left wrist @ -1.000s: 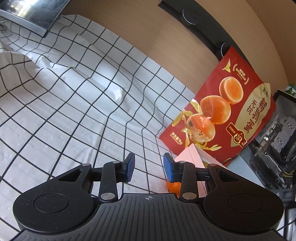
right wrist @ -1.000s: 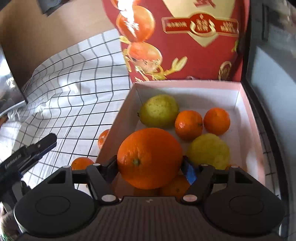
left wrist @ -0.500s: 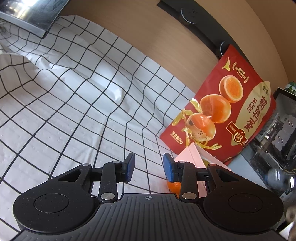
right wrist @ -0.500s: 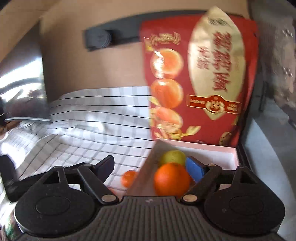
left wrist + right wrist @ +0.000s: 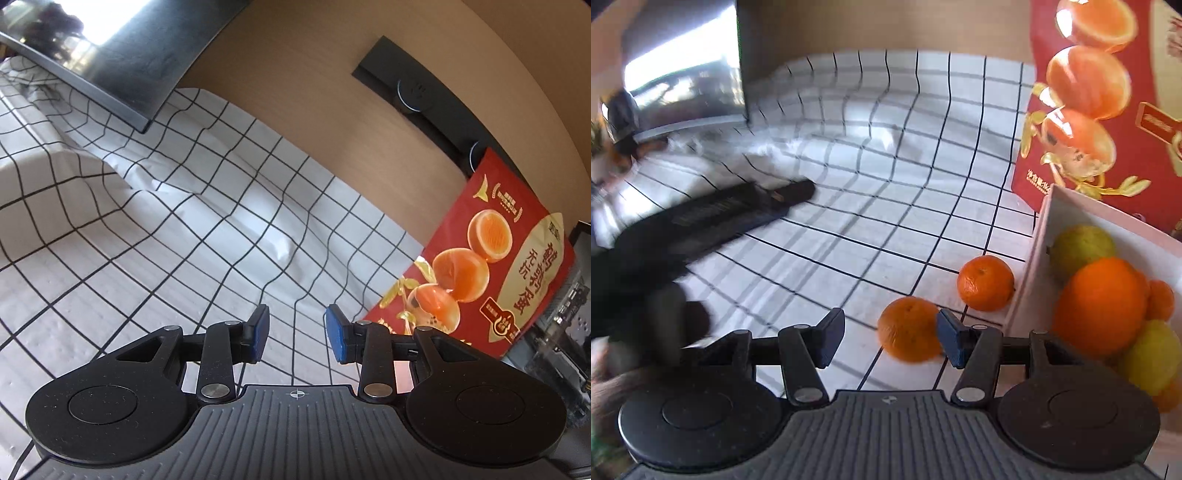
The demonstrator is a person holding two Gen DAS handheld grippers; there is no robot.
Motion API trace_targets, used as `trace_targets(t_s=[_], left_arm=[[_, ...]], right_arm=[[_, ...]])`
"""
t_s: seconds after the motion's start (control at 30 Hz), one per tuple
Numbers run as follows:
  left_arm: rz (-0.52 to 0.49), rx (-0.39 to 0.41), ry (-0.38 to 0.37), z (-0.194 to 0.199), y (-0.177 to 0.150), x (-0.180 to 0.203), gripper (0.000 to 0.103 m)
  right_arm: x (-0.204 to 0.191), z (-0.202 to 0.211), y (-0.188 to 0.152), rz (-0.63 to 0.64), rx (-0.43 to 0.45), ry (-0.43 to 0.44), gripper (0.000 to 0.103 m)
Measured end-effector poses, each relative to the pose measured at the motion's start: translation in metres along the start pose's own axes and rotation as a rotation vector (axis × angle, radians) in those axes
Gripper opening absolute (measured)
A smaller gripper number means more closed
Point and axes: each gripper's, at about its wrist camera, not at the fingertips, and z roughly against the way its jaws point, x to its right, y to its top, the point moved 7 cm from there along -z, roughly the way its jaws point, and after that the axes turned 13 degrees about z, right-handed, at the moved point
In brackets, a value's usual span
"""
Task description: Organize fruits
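Right wrist view first: the right gripper (image 5: 890, 338) is empty and its jaws are closing, though the pads press on nothing yet. A second ago it carried the large round orange (image 5: 1102, 304); that fruit now lies inside the white, pink-rimmed cardboard box (image 5: 1030, 280), on top of the yellow-green citrus fruits and small tangerines there. So one delivery is done, and the hand has swung away from the box to the checked cloth beside it. A small orange tangerine (image 5: 910, 328) now sits just ahead of the jaws, close against the right pad (image 5: 951, 341) and off centre toward that side. A second loose tangerine (image 5: 985, 282) lies beyond it, just beside the box wall. Behind both stands the red printed pouch (image 5: 1108, 92).

Left wrist view: the left gripper (image 5: 295, 334) is unchanged, its blue pads a narrow gap apart with nothing between them, above the white black-gridded tablecloth (image 5: 177, 229).

Judging from this, two tangerines remain outside the box, and the nearer one looks like the next pick; the jaws would need centring on it first.
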Motion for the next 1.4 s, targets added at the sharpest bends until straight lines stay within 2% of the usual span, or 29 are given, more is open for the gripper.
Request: trace_targets(t_s=[0.1, 0.2, 0.37, 0.53, 0.63, 0.73, 0.9, 0.97, 1.03, 1.1, 1.23, 1.33, 1.4], left_arm=[[-0.025, -0.002, -0.004, 0.001, -0.002, 0.003, 0.038], [-0.036, -0.008, -0.005, 0.0, -0.004, 0.004, 0.038], [-0.022, -0.008, -0.002, 0.0, -0.002, 0.001, 0.038], [-0.017, -0.04, -0.031, -0.001, -0.006, 0.004, 0.038], [-0.055, -0.087, -0.047, -0.006, -0.016, 0.012, 0.038], [-0.105, -0.122, -0.064, -0.009, -0.027, 0.021, 0.038], [-0.145, -0.165, -0.087, -0.012, -0.038, 0.028, 0.038], [-0.14, -0.181, -0.101, -0.013, -0.039, 0.029, 0.038], [-0.136, -0.19, -0.115, -0.013, -0.04, 0.03, 0.038], [-0.141, -0.196, -0.125, -0.013, -0.042, 0.033, 0.038], [-0.151, -0.264, -0.158, -0.021, -0.052, 0.041, 0.038], [-0.138, -0.323, -0.184, -0.033, -0.059, 0.053, 0.038], [-0.147, -0.358, -0.175, -0.046, -0.061, 0.067, 0.038]], right_arm=[[0.002, -0.019, -0.001, 0.076, -0.038, -0.137, 0.055], [0.0, -0.022, -0.003, 0.113, -0.054, -0.207, 0.047], [-0.017, 0.005, -0.017, 0.137, -0.014, -0.129, 0.046], [-0.031, 0.058, -0.06, 0.127, 0.021, 0.002, 0.046], [-0.019, 0.084, -0.093, 0.087, 0.032, -0.008, 0.046], [0.005, 0.093, -0.122, 0.027, 0.02, -0.07, 0.046], [0.025, 0.098, -0.136, -0.018, 0.072, -0.089, 0.046], [0.024, 0.097, -0.137, -0.004, 0.098, -0.101, 0.05], [0.024, 0.095, -0.138, 0.003, 0.103, -0.117, 0.062], [0.024, 0.093, -0.139, 0.005, 0.114, -0.126, 0.068], [0.027, 0.092, -0.146, -0.014, 0.162, -0.135, 0.076], [0.036, 0.091, -0.15, -0.079, 0.179, -0.094, 0.078], [0.04, 0.09, -0.151, -0.108, 0.181, -0.08, 0.079]])
